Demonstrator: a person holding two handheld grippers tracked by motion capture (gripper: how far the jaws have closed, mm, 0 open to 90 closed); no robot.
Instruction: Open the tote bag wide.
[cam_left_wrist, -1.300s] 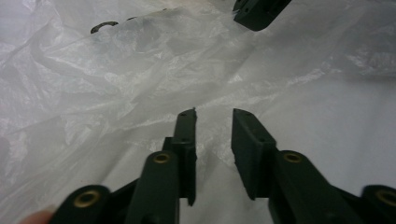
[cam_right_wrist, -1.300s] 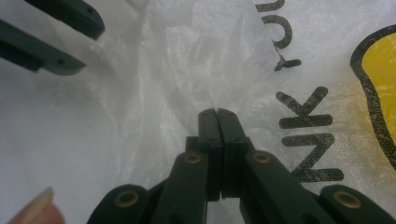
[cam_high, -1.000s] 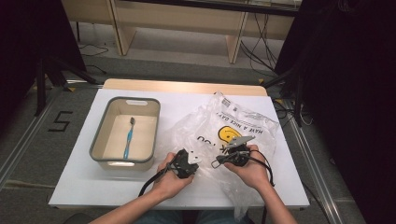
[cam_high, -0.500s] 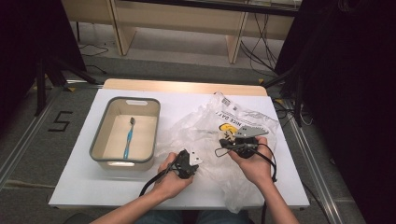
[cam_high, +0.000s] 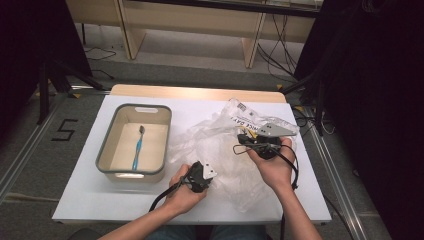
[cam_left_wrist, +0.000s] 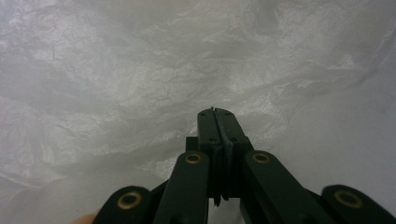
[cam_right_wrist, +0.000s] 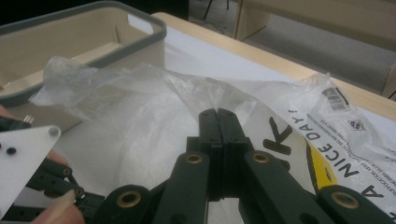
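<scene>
A crumpled clear plastic bag (cam_high: 220, 150) with a yellow smiley and black print lies on the white table at centre right. My right gripper (cam_high: 241, 144) is shut on a fold of the bag (cam_right_wrist: 140, 116) and holds it raised off the table; its closed jaws (cam_right_wrist: 217, 113) pinch the film into a peak. At the bag's near left edge my left gripper (cam_high: 200, 168) rests low, its jaws (cam_left_wrist: 215, 112) shut with the bag's film (cam_left_wrist: 140, 70) gathered at their tips. A blue toothbrush (cam_high: 136, 149) lies in the beige bin (cam_high: 107, 145).
The grey-rimmed bin (cam_right_wrist: 93, 28) stands on the table's left half, close to the bag's left side. The white table top (cam_high: 90, 195) has bare room in front of the bin. Its wooden far edge (cam_high: 190, 92) runs behind the bag.
My right gripper has risen and moved away from me, pulling part of the bag up with it. The left gripper has stayed in place.
</scene>
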